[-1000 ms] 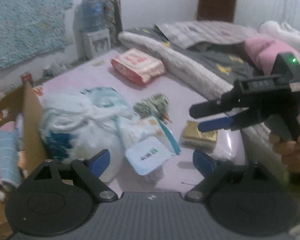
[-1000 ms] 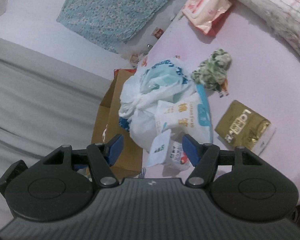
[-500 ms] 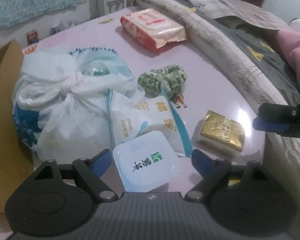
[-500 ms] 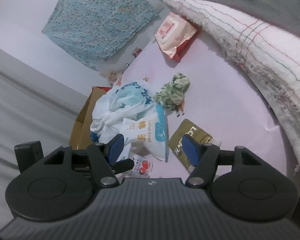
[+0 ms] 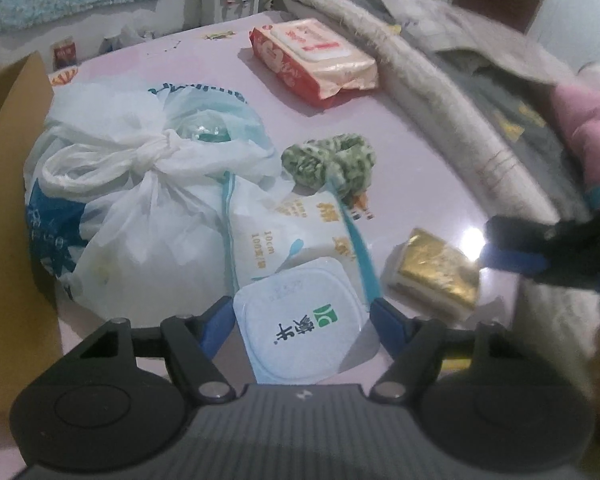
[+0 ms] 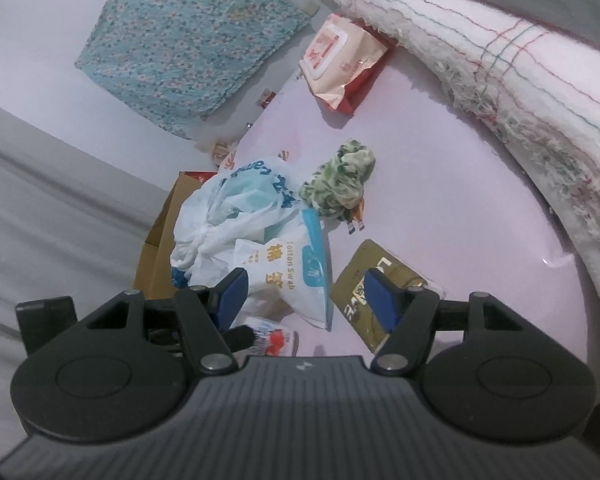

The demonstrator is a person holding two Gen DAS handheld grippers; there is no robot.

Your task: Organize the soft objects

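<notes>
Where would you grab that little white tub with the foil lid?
By its two opposite side walls, coming down from above. The tub lies lid-up between the left gripper's closing fingers, so its flat lid gives no hold, but its sides do.

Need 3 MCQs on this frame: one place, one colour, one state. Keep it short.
1. Where does the green patterned cloth lie?
A. on the pink surface beside the cotton swab pack
B. inside the cardboard box
C. on the wet wipes pack

2. What colour is the small flat packet near the right gripper?
A. red
B. gold
C. blue

3. How is the white plastic bag?
A. torn open
B. flattened empty
C. tied shut, full

Key: 1 A, it sits on the surface against the pack's top edge; 2 B, its wrapper is shiny gold; 3 C, the handles are knotted over a bulging body.
</notes>
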